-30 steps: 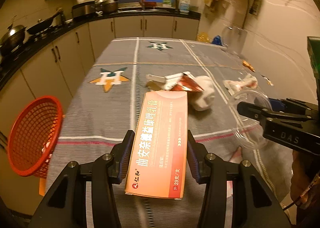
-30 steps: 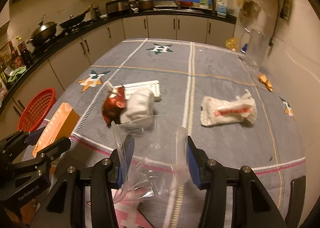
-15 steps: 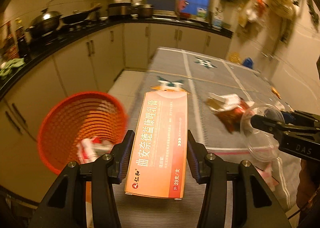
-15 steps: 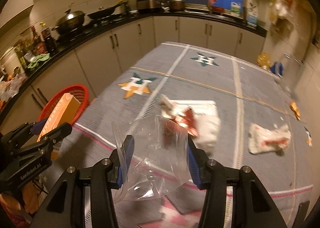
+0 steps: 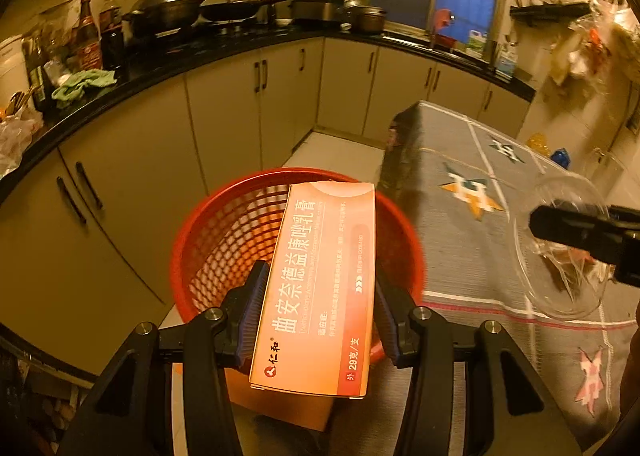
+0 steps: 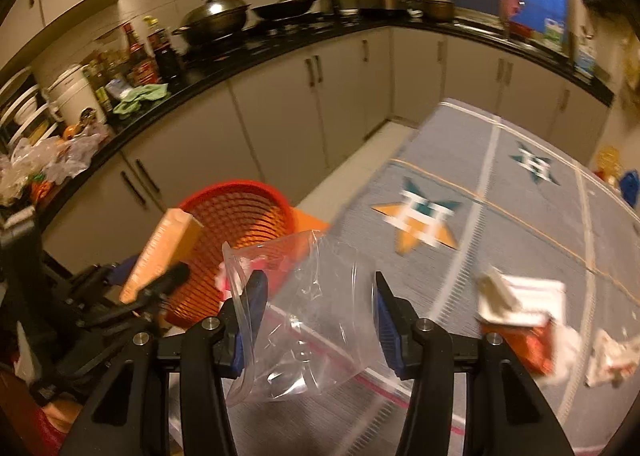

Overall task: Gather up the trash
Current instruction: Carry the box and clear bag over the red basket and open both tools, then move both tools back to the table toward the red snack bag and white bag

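Note:
My left gripper (image 5: pixel 318 308) is shut on a long orange medicine box (image 5: pixel 320 280) and holds it over the red mesh basket (image 5: pixel 224 240) that stands off the table's left edge. My right gripper (image 6: pixel 318 308) is shut on a clear plastic bag (image 6: pixel 304 316) at the table's near left corner, to the right of the basket (image 6: pixel 240 216). The right gripper and its bag (image 5: pixel 560 256) show at the right of the left wrist view. The left gripper with the box (image 6: pixel 160 252) shows at the left of the right wrist view.
A grey cloth with star patterns covers the table (image 6: pixel 500 216). A white box, a red wrapper and white crumpled wrappers (image 6: pixel 528 316) lie on it to the right. Kitchen cabinets and a black counter (image 5: pixel 200 56) with pans run behind the basket. A little trash (image 6: pixel 256 264) lies in the basket.
Both grippers have swung left from the table towards the basket. The box, earlier over the cloth, now hangs over the basket. The bag has followed to the table's left corner.

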Motion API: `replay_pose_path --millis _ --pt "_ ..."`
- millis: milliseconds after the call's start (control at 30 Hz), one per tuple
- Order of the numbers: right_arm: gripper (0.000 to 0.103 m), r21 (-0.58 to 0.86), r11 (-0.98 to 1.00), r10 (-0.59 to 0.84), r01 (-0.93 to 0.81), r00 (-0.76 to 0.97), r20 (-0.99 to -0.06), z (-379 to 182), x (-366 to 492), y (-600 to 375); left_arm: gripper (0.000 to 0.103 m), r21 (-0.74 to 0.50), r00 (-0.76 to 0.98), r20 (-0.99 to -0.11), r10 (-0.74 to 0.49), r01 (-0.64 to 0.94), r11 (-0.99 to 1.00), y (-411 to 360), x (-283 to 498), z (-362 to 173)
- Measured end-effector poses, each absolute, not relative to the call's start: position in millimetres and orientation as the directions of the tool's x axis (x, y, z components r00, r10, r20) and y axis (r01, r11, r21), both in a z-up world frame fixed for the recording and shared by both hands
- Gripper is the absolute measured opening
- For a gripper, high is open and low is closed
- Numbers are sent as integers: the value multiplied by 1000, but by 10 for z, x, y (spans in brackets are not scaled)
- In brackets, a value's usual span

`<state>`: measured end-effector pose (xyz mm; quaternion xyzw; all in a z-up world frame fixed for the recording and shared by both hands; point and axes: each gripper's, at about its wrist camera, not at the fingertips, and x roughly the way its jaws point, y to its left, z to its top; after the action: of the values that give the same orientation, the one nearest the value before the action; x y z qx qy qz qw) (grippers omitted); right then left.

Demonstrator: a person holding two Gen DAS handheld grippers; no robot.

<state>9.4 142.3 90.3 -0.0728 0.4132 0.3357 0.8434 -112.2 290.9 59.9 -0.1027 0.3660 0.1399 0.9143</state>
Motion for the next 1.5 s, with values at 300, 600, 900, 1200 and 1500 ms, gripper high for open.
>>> replay_pose_path --millis 300,600,900,1200,1500 --pt "58 188 725 522 -662 352 -777 699 324 2057 48 -104 652 -733 193 -387 916 3268 -995 376" --pt "70 236 723 526 -650 296 -797 500 515 2362 48 -130 647 -739 186 -408 904 3448 -944 306" --pt "73 289 696 584 -657 283 -761 616 483 2233 49 -143 661 -729 176 -399 906 3402 -1011 355" --pt "84 306 674 606 -673 265 -750 649 426 2272 49 -123 664 -721 198 -403 907 3331 -1085 418" --pt "84 345 682 636 -645 291 -715 751 362 1911 49 -115 677 -710 192 -381 917 3178 -1122 499"
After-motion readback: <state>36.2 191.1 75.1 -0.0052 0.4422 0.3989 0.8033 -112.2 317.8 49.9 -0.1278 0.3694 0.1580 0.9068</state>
